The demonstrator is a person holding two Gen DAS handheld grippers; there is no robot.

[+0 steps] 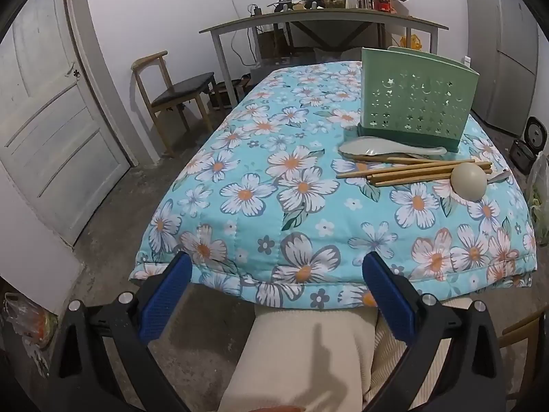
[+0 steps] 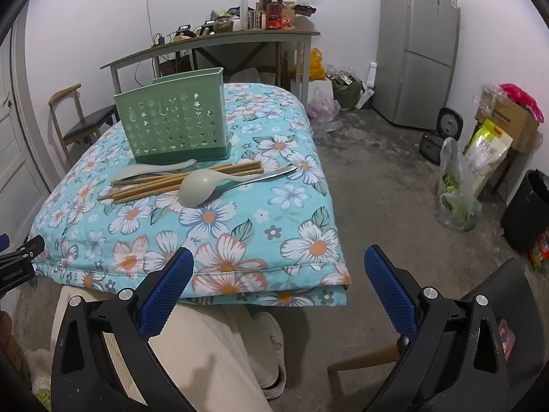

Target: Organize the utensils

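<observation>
A green perforated utensil holder [image 1: 417, 103] [image 2: 176, 118] stands upright on the floral quilt [image 1: 274, 206] [image 2: 219, 226]. In front of it lie a bundle of wooden chopsticks [image 1: 411, 171] [image 2: 164, 182], a pale rice paddle [image 1: 377, 149] [image 2: 144, 170], a pale green ladle [image 1: 468, 180] [image 2: 199, 189] and a metal utensil [image 2: 271, 175]. My left gripper [image 1: 278, 267] is open and empty at the quilt's near edge. My right gripper [image 2: 279, 264] is open and empty at the near edge too. Both are well short of the utensils.
A wooden chair [image 1: 171, 92] [image 2: 82, 120] stands left of the table. A cluttered desk [image 1: 326, 24] [image 2: 212, 41] is behind. A fridge [image 2: 417, 48], bags [image 2: 456, 189] and a black bin [image 2: 528, 206] are at right. My knees [image 2: 206, 350] are below the grippers.
</observation>
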